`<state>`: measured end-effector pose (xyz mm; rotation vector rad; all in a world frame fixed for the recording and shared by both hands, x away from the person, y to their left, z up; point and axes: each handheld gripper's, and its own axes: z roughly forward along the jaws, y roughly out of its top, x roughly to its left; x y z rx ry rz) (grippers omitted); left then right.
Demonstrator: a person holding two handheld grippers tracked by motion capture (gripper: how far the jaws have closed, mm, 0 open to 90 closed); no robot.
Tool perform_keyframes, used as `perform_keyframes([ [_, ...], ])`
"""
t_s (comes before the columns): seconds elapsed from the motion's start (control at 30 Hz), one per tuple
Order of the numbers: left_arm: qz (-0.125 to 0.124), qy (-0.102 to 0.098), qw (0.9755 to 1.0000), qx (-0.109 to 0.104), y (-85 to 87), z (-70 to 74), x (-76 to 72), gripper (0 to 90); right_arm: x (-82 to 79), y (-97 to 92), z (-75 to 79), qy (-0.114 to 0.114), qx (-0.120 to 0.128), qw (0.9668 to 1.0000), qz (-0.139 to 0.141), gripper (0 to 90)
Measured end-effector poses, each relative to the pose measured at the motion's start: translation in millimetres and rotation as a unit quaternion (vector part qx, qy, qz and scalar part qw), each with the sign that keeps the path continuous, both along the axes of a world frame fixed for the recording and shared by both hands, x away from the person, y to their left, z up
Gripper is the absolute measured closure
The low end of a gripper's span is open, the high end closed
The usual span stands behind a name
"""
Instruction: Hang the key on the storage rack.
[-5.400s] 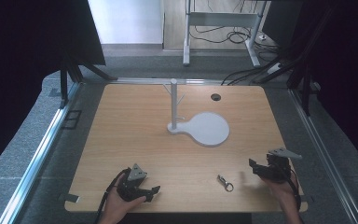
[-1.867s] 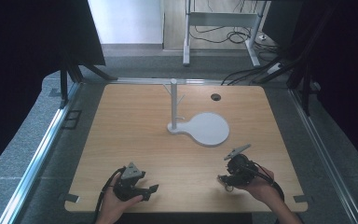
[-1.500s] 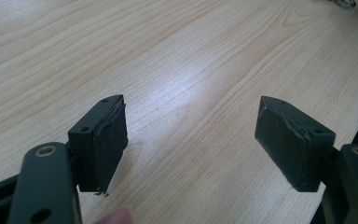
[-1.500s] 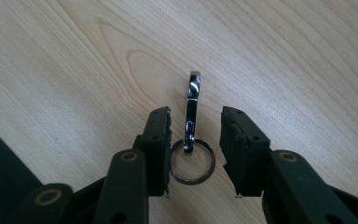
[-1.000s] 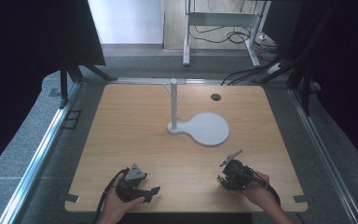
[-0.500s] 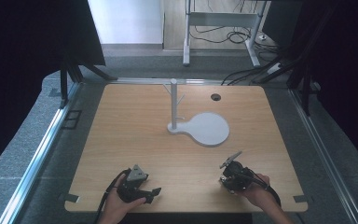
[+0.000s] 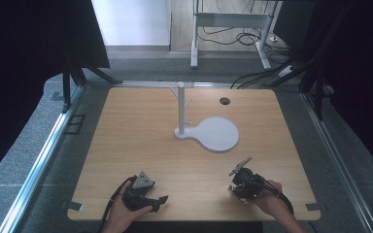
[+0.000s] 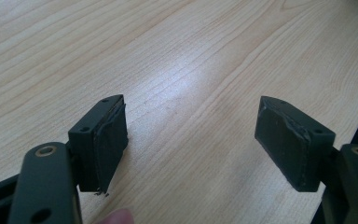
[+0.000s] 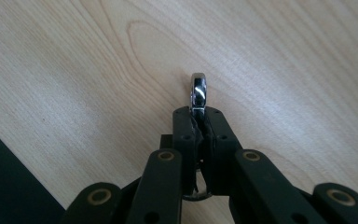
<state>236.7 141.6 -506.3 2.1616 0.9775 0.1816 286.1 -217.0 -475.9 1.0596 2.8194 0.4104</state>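
You are holding the right gripper (image 7: 238, 186) low over the wooden tabletop (image 7: 141, 131), nearer you than the white stand (image 7: 209, 130) and a little to its right. Its jaws are pressing together on a shiny metal ring (image 9: 198, 91), which is standing on edge and sticking out past the jaw tips just above the wood; a second metal loop is showing behind the jaws, though I cannot tell what it belongs to. You are resting the left gripper (image 7: 151, 201) near the tabletop's front edge, well to the left of the stand's round base and well apart from the right gripper. In the left gripper view its jaws are standing wide apart with bare wood between the worn pads (image 8: 110, 140).
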Motion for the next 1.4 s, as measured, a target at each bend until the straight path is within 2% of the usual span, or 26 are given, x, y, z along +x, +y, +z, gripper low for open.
perform_keyframes([
  [0.13,0.001,0.001,1.0,0.001,0.0,-0.4,0.2,25.9,0.5,0.0,6.2,-0.012,0.002,0.9999,0.003,84.8],
  [0.17,0.001,0.001,1.0,0.0,0.1,-0.1,0.1,25.9,1.0,0.6,12.5,-0.021,0.002,0.9998,0.006,84.8],
  [0.43,0.001,0.002,1.0,0.001,0.5,0.1,0.3,25.9,4.2,2.0,29.7,-0.04,0.009,0.9991,0.01,84.8],
  [0.6,0.002,0.002,1.0,0.001,1.0,-0.3,0.6,25.9,10.5,3.7,41.0,-0.056,0.015,0.9983,0.006,84.8],
  [0.93,0.004,0.004,1.0,0.001,1.6,-0.1,0.9,26.0,23.2,9.0,58.2,-0.074,0.022,0.997,0.009,84.8],
  [1.4,0.003,0.006,1.0,0.003,0.3,-1.3,0.9,26.0,42.0,24.1,66.9,-0.085,0.036,0.9956,0.014,84.8],
])
